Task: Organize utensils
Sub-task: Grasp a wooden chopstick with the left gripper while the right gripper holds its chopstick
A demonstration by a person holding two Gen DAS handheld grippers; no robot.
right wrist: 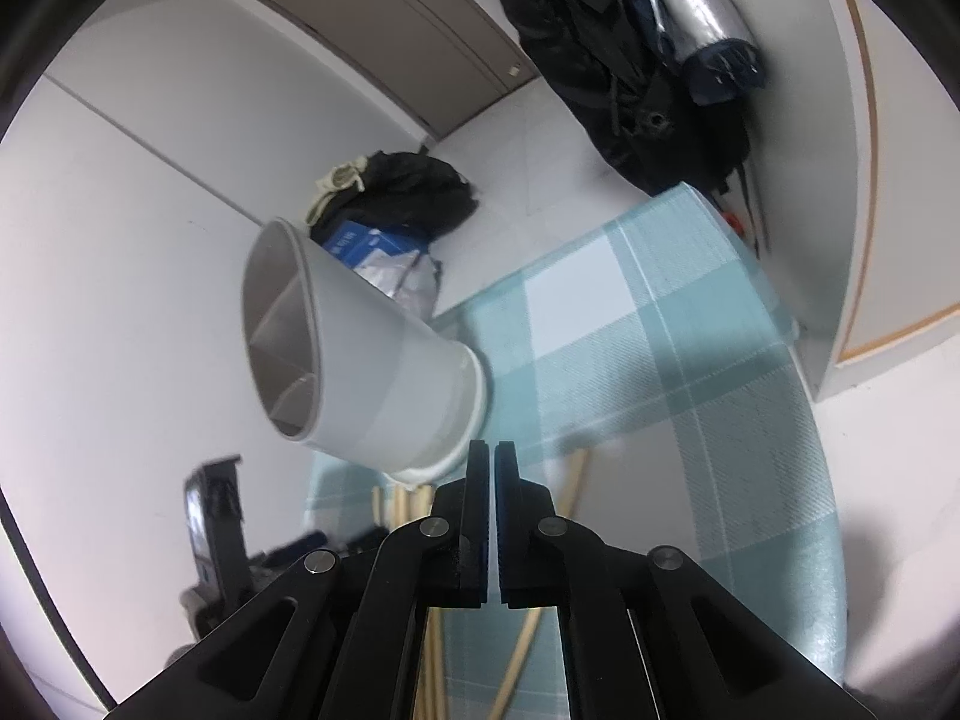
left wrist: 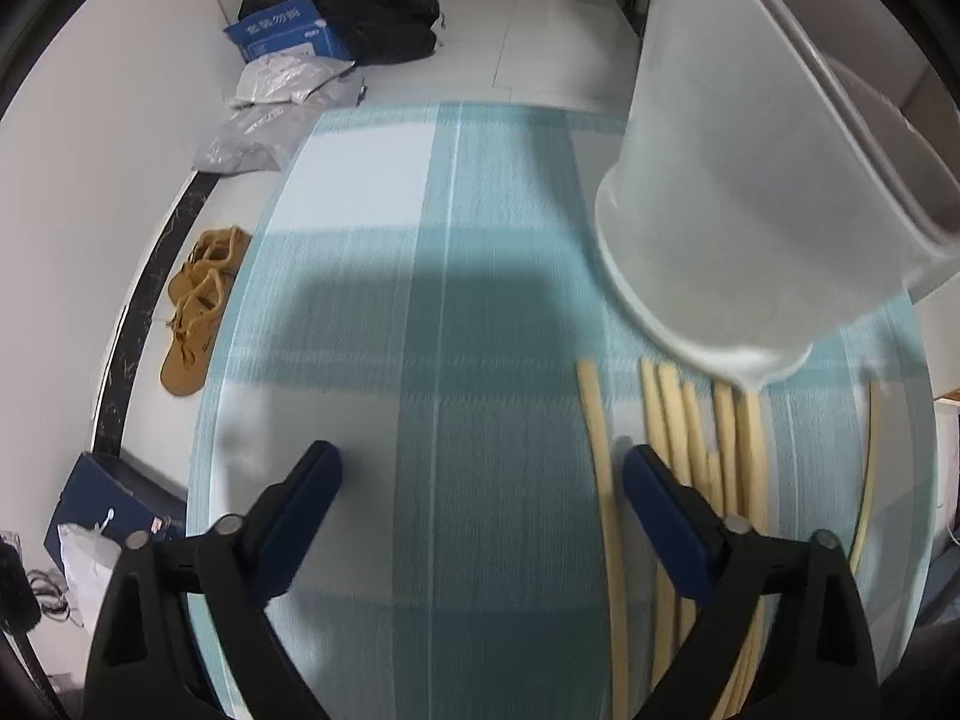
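Note:
A white plastic utensil holder [left wrist: 750, 192] with inner dividers is tipped over, its base toward the pale wooden chopsticks [left wrist: 732, 438] and its mouth [right wrist: 282, 336] pointing away. The chopsticks lie loose side by side on the teal checked tablecloth [left wrist: 480, 240]. My left gripper [left wrist: 480, 453] is open above the cloth. One chopstick [left wrist: 600, 450] runs between its fingers, close to the right finger [left wrist: 660, 498], untouched by the pads. My right gripper [right wrist: 492, 447] is shut, its tips right beside the holder's base rim [right wrist: 462, 414]. Nothing shows between its pads. Whether they touch the rim I cannot tell.
The table's left edge drops to a pale floor with tan sandals [left wrist: 198, 300], plastic bags [left wrist: 270, 114], a blue box [left wrist: 282, 30] and a black bag [left wrist: 384, 6]. Dark coats [right wrist: 630, 60] hang beyond the table's far end. A white cabinet [right wrist: 888, 240] stands at the right.

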